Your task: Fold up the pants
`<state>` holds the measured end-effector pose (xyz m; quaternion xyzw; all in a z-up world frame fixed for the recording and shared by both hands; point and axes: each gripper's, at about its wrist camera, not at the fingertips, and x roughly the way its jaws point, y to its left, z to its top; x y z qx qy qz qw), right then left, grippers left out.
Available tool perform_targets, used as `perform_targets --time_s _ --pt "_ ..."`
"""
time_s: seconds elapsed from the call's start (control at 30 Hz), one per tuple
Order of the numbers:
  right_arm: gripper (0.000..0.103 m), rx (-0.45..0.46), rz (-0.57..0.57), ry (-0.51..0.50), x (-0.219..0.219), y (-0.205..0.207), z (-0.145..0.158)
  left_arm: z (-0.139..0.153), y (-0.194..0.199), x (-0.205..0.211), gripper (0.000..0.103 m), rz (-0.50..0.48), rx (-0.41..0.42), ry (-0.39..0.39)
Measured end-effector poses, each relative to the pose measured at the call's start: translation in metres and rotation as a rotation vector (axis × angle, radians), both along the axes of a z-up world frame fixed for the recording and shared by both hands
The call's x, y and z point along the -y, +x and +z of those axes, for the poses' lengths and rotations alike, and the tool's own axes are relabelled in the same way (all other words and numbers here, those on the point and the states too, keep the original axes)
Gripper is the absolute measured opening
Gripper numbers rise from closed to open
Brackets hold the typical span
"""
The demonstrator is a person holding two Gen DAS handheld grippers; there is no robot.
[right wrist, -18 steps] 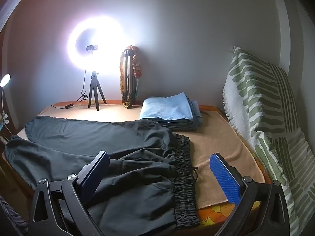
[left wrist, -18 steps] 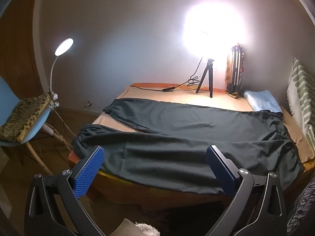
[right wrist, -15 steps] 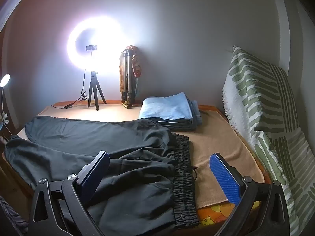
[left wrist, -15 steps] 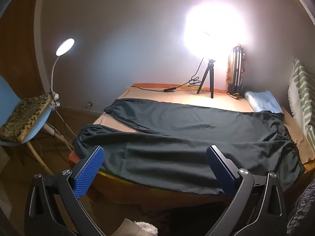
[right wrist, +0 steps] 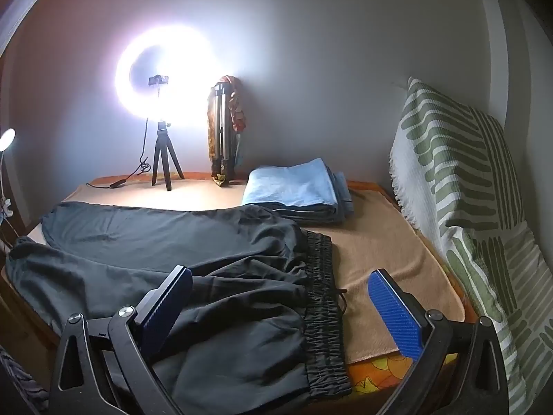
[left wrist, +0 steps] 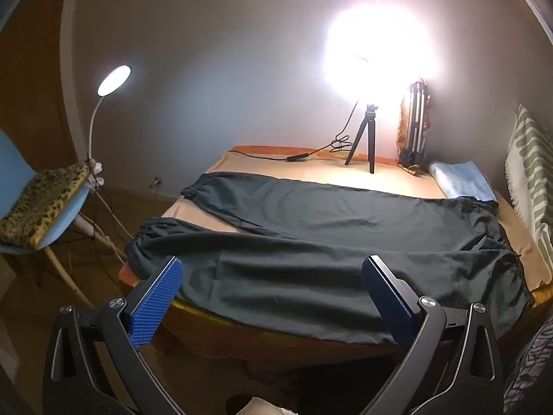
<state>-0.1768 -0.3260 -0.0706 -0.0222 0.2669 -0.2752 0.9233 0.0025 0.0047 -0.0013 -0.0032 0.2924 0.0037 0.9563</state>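
Dark grey pants lie spread flat on a bed covered with a tan sheet. Their two legs point left and the elastic waistband lies at the right. The near leg hangs a little over the bed's front edge. My left gripper is open and empty, held in front of the near leg. My right gripper is open and empty, held above the waistband end, with the pants below it.
A bright ring light on a small tripod and a folded tripod stand at the back of the bed. Folded blue cloths lie at the back right. A green-striped pillow leans at the right. A blue chair and lamp stand at the left.
Both views have shifted only slightly. The pants lie as before and both grippers stay open.
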Motion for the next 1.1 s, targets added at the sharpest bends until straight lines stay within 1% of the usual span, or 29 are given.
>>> perform_targets --time_s 0.43,1.1 --pt "0.103 0.002 -0.013 -0.002 0.0008 0.0004 0.0015 -0.0005 -0.0024 0.0042 0.103 0.003 0.007 0.01" --pt "0.103 -0.001 -0.008 0.009 0.0002 0.0033 0.0004 -0.0004 -0.0007 0.0041 0.103 0.006 0.001 0.0"
